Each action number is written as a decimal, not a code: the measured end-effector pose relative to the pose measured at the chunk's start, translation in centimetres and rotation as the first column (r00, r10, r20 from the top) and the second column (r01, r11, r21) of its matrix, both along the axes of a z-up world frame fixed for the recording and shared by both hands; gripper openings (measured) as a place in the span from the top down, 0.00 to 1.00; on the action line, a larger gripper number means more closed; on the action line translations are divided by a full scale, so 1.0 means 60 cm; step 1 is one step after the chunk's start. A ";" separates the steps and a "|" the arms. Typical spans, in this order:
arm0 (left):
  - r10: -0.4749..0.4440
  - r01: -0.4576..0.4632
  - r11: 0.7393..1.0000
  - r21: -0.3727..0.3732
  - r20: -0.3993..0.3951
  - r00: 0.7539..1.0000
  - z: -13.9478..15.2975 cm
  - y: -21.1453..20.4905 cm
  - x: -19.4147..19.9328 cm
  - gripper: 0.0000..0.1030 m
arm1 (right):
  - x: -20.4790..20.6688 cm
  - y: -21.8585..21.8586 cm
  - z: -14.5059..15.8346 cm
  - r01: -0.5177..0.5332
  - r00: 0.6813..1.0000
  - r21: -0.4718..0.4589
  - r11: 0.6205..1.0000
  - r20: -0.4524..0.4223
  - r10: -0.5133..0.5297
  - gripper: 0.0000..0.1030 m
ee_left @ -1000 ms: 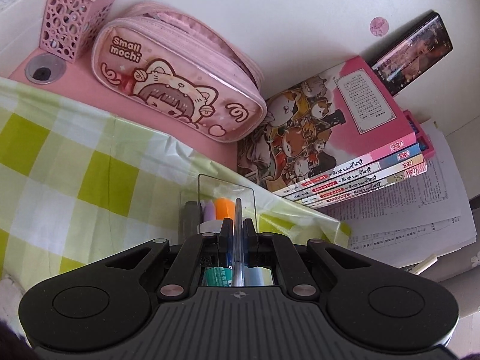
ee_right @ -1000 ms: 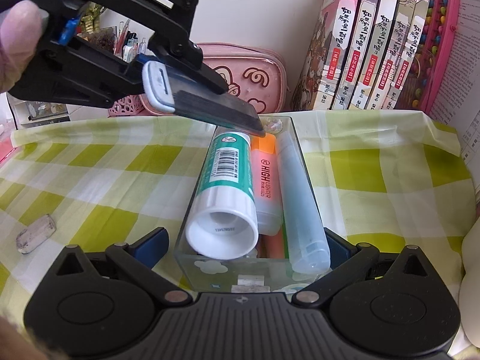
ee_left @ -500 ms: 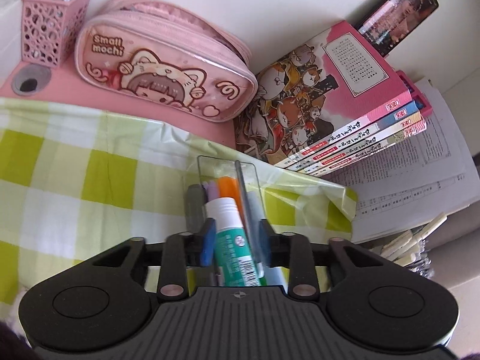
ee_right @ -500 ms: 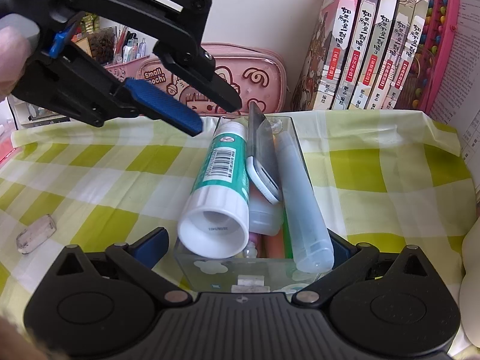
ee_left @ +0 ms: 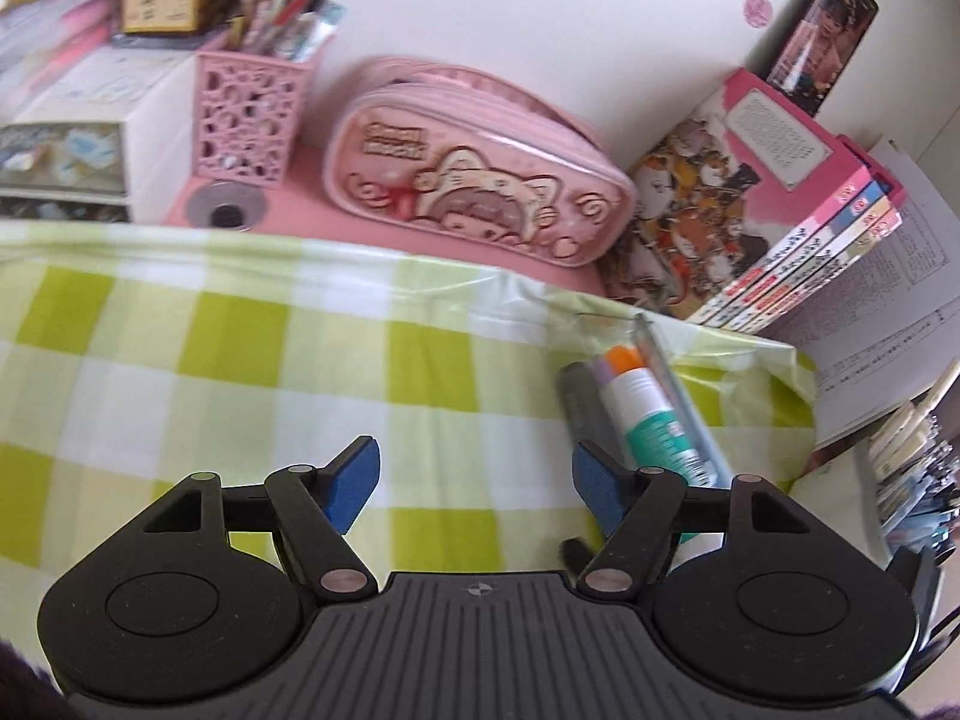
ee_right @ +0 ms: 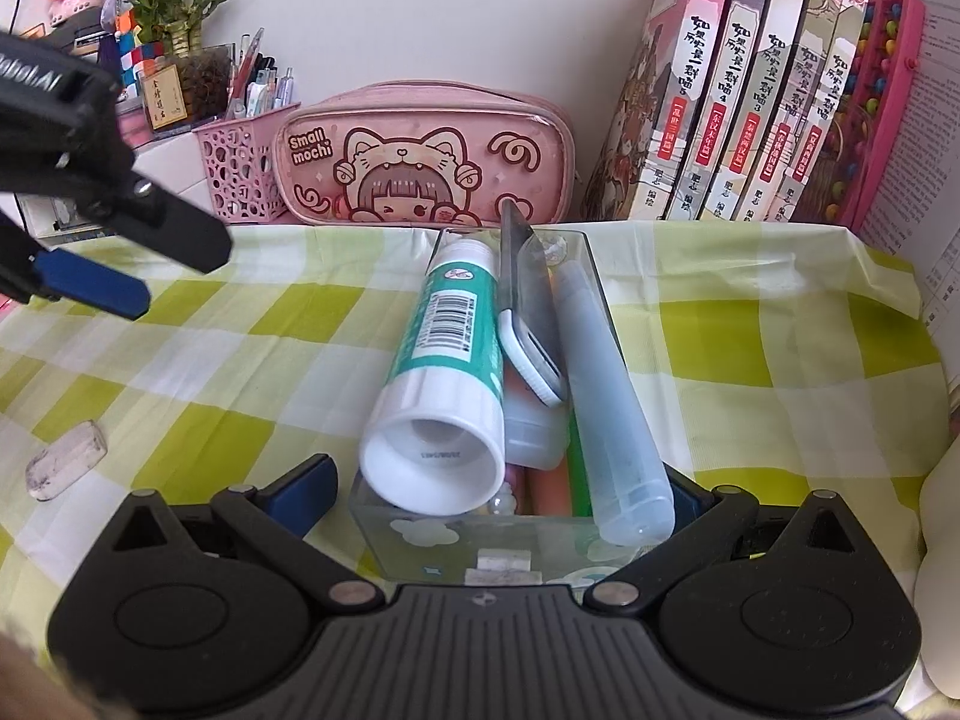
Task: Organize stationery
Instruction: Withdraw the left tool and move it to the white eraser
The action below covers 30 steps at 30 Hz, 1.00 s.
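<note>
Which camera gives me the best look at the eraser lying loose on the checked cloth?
The right wrist view. The eraser lies plainly on the checked cloth at the lower left, apart from the clear box that the right gripper straddles. The left wrist view does not show it at all, only cloth between the opening, empty left gripper.

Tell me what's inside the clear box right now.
The clear box holds a green-and-white glue stick, a frosted tube, a flat dark tool with a white end and an orange highlighter. More markers lie beneath these, mostly covered.
</note>
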<state>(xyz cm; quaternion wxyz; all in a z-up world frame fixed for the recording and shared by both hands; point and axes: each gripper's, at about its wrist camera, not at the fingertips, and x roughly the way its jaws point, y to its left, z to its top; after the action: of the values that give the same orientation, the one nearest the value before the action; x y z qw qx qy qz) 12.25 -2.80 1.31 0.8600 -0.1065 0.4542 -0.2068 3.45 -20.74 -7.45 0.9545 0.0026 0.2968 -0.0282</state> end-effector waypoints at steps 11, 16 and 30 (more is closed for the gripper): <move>0.038 -0.055 0.992 0.115 0.140 0.989 -0.039 0.075 -0.074 0.21 | 0.000 0.000 -0.001 0.000 1.000 -0.003 1.000 -0.001 0.000 0.02; -0.002 -0.038 0.978 0.204 0.195 0.981 -0.066 0.080 -0.110 0.16 | 0.000 0.000 0.000 -0.001 1.000 -0.003 1.000 0.000 0.001 0.02; -0.057 -0.035 0.962 0.271 0.322 0.945 -0.104 0.106 -0.171 0.28 | 0.000 0.000 0.000 -0.001 1.000 -0.003 1.000 0.000 0.001 0.02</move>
<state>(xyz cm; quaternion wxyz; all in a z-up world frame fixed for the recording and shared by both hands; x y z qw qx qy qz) 1.99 3.57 -4.90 0.9286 0.0515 0.3300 -0.1618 3.42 -20.74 -7.48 0.9545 0.0010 0.2968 -0.0282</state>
